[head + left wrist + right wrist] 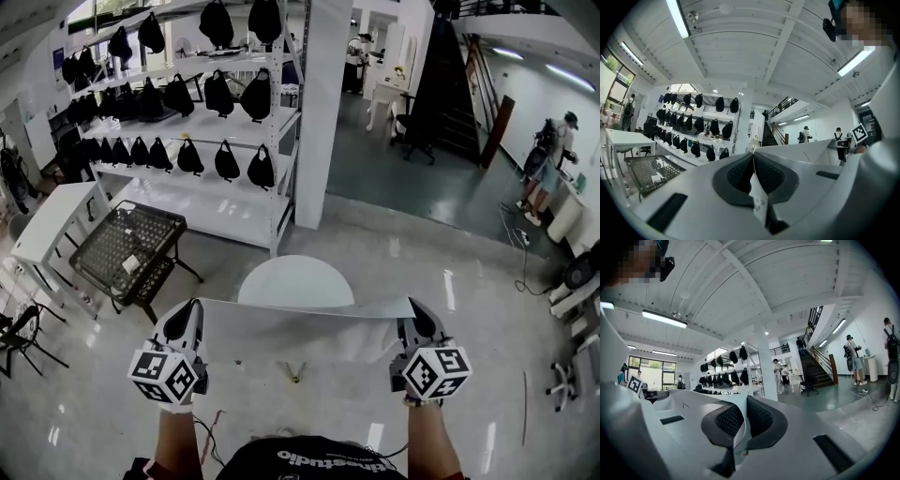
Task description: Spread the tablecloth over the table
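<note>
My left gripper [190, 311] and right gripper [419, 314] each pinched a top corner of the tablecloth [305, 330], stretched in the air between them. Round table [295, 279] sat just beyond. Risk: the bite looked thin, so a corner could slip out, or the cloth could land off-centre.

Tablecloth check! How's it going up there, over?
Left claw shut on tablecloth corner. Right claw shut on the other corner. Cloth stretched between them in the air. Round table beyond, not yet covered.
</note>
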A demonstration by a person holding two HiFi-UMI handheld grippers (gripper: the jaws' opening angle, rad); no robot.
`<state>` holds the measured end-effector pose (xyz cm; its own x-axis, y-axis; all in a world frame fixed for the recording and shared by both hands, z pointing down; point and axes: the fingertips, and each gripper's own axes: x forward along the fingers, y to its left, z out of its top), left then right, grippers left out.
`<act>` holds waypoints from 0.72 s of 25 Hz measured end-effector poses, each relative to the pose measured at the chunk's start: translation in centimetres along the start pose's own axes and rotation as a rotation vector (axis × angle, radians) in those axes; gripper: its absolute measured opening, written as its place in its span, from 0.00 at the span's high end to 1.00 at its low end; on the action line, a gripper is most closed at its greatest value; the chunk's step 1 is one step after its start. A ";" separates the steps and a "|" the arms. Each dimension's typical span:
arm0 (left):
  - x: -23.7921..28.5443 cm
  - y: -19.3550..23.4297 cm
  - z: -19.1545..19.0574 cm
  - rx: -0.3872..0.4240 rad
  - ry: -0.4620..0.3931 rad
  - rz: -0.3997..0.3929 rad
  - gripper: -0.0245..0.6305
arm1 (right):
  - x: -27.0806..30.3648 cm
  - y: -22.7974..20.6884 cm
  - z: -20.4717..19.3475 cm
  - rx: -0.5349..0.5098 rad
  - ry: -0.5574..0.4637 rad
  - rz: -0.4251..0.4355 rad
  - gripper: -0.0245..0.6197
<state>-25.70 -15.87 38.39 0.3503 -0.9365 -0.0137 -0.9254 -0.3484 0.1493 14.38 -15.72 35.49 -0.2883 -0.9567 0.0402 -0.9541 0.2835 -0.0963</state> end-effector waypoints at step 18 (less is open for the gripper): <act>4.1 -0.1 1.6 -0.007 -0.042 -0.002 0.94 | 2.8 -2.1 2.0 -0.053 -0.026 0.012 0.92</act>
<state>-24.42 -19.70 36.73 0.3453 -0.9368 -0.0558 -0.9237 -0.3498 0.1562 15.68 -19.15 33.86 -0.2979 -0.9545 0.0135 -0.9538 0.2970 -0.0441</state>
